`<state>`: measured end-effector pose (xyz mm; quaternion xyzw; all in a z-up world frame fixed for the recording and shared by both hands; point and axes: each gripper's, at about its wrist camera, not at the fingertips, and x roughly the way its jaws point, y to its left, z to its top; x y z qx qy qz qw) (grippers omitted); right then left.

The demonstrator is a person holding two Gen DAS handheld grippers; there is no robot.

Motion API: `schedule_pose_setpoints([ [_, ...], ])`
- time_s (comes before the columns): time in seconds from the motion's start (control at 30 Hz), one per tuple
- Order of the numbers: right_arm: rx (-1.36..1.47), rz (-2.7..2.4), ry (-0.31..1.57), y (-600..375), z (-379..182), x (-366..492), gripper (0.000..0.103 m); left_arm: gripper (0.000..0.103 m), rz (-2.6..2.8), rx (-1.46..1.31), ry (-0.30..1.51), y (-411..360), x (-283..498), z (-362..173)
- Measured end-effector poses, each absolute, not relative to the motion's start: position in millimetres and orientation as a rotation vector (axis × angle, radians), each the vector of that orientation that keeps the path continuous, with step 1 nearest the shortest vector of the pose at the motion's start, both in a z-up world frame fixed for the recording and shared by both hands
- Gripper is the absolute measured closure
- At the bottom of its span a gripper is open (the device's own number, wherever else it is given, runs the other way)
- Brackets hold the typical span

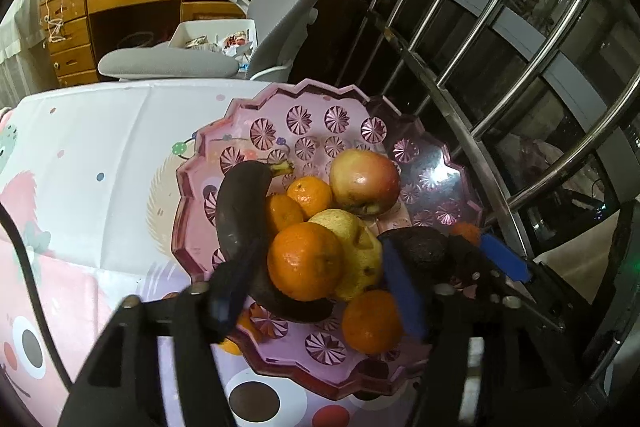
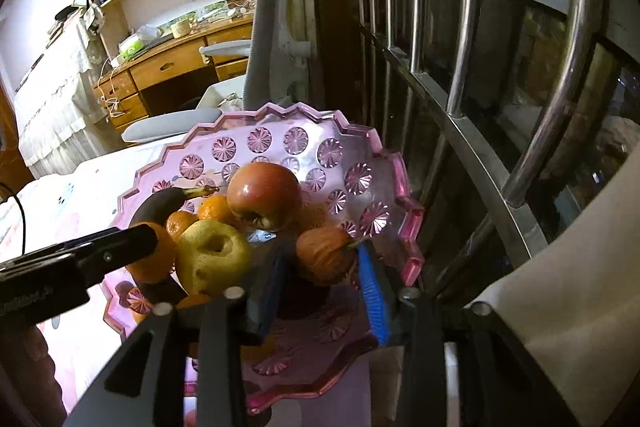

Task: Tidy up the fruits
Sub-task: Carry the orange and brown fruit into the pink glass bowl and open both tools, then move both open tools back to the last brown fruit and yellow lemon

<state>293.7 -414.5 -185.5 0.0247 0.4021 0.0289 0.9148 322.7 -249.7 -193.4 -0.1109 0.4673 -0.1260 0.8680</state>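
Fruit is heaped in the pink bowl [image 1: 224, 131] at the table's [image 1: 100, 131] window-side edge: a blackened banana [image 1: 240, 203], an apple [image 1: 364, 179], a pear [image 1: 360, 247], oranges [image 1: 304, 259]. The banana is judged soft and easily bruised, best taken mid-length; the oranges are firm and roll readily. The left gripper [image 1: 320, 291] is spread around the pile, pinching nothing. The right gripper [image 2: 320, 279] is parted around an orange fruit [image 2: 324, 255], which is not seen to be pinched.
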Motion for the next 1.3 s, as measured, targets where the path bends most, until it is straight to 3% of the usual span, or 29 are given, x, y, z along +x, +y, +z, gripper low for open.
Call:
schedule_pose_setpoints([
  [0.07, 0.062, 0.057, 0.830, -416.1, -185.8, 293.3, 0.050, 0.032, -0.269, -0.224, 0.973, -250.8, 320.4, -190.2],
  [0.73, 0.336, -0.052, 0.923, -417.5, -178.3, 254.5, 0.034, 0.020, -0.307, -0.224, 1.031, -198.2, 281.9, -181.4],
  [1.3, 0.646, -0.274, 0.925, -372.6, -191.8, 199.6, 0.032, 0.016, -0.398, -0.001, 1.057, -136.7, 284.9, -203.0],
])
